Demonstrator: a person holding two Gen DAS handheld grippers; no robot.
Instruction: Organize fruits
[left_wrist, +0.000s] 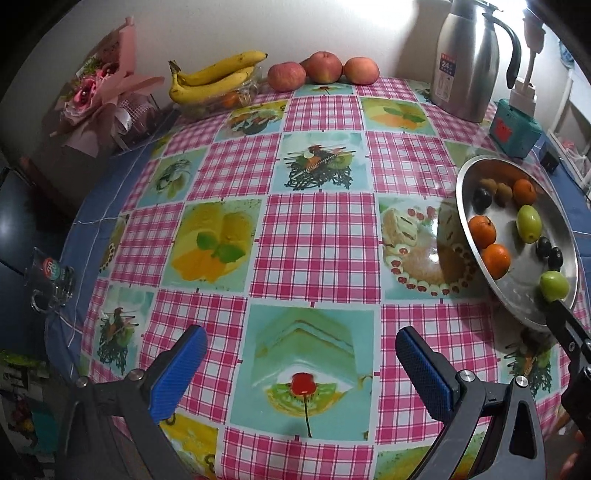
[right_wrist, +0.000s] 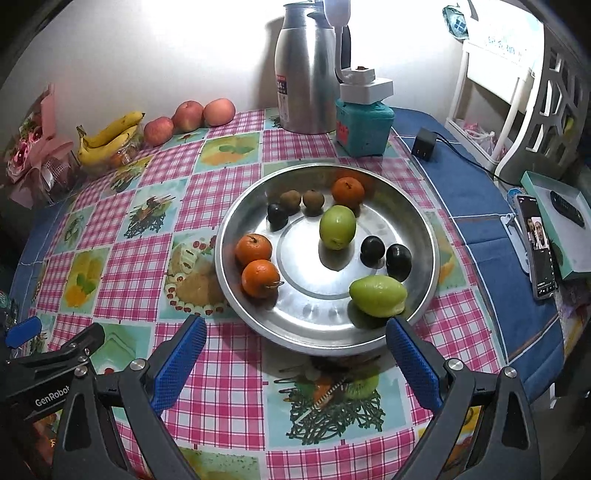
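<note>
- The right gripper (right_wrist: 295, 349) is hanging released, its blue-padded fingers (right_wrist: 181, 360) spread wide with nothing between them, just short of the near rim of the metal tray (right_wrist: 424, 236).
- The left gripper (left_wrist: 301, 360) is likewise standing wide apart and empty, hovering over the checked tablecloth (left_wrist: 317, 236) above a printed cherry square, with the tray off to its right.
- Inside the tray, a green fruit (right_wrist: 377, 296) is lying nearest the right gripper, close to the right finger's tip.
- A second green fruit (right_wrist: 337, 226) is sitting near the tray's middle.
- Two dark plums (right_wrist: 386, 254) are resting side by side between the green fruits, toward the tray's right side; a third dark plum (right_wrist: 277, 216) is lying at the far left of the tray.
- Two oranges (right_wrist: 256, 266) are sitting touching each other on the tray's left side, and a third orange (right_wrist: 347, 192) is lying at the far rim.
- Two small brown fruits (right_wrist: 301, 201) are sitting between the third plum and the far orange.
- Well beyond the tray, three apples (left_wrist: 323, 70) are lining the wall, with a bunch of bananas (left_wrist: 212, 77) to their left resting on a clear container.
- A steel thermos jug (right_wrist: 308, 77) and a teal box (right_wrist: 364, 127) are standing behind the tray.
- A phone (right_wrist: 537, 247) is lying on the blue cloth at the right.
</note>
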